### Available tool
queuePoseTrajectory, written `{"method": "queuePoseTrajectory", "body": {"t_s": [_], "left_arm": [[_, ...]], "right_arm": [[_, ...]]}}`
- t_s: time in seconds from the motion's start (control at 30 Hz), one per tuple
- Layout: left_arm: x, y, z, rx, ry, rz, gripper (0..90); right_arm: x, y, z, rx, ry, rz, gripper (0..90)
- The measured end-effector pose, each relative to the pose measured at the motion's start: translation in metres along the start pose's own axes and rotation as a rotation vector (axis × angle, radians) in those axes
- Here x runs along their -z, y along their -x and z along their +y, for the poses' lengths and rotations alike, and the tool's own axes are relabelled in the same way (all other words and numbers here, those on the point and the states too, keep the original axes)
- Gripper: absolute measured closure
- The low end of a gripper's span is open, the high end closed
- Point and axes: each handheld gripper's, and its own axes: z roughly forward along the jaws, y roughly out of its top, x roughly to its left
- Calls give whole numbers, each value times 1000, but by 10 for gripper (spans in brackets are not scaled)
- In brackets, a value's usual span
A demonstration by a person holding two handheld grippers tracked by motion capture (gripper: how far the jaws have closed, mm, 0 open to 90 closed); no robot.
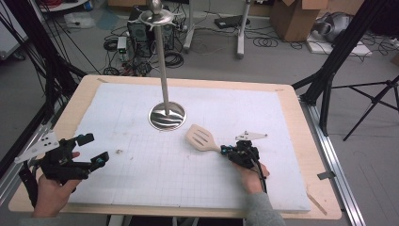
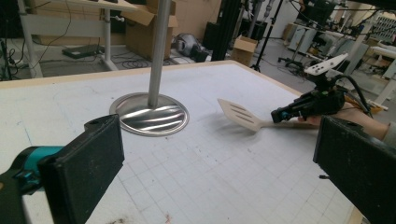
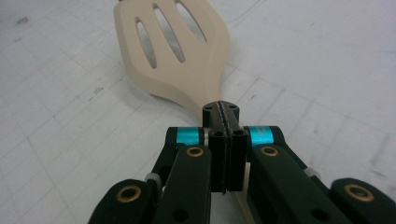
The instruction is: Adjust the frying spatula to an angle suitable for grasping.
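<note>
The handle of the cream slotted plastic spatula [image 3: 177, 56] is hidden under the closed black jaws of the right gripper [image 3: 223, 116], so only its blade shows beyond them. In the left gripper view the tall shiny metal pole [image 2: 158, 51] rising from the round metal base plate [image 2: 149, 114] is cut off by the top edge, and the two black pads of the left gripper [image 2: 224, 172], well this side of that base plate, run off the bottom edge
</note>
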Motion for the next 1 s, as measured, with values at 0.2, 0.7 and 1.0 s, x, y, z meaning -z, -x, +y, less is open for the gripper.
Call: {"method": "queuePoseTrajectory", "body": {"t_s": [0.2, 0.7, 1.0], "left_arm": [[-1, -2, 0, 6, 0, 0, 21], [-14, -2, 5, 2, 7, -27, 21], [-19, -3, 4, 0, 0, -39, 21]], "right_arm": [[28, 6, -3, -47, 43, -22, 900], [84, 13, -59, -63, 46, -131, 900], [86, 12, -66, 25, -4, -138, 900]]}}
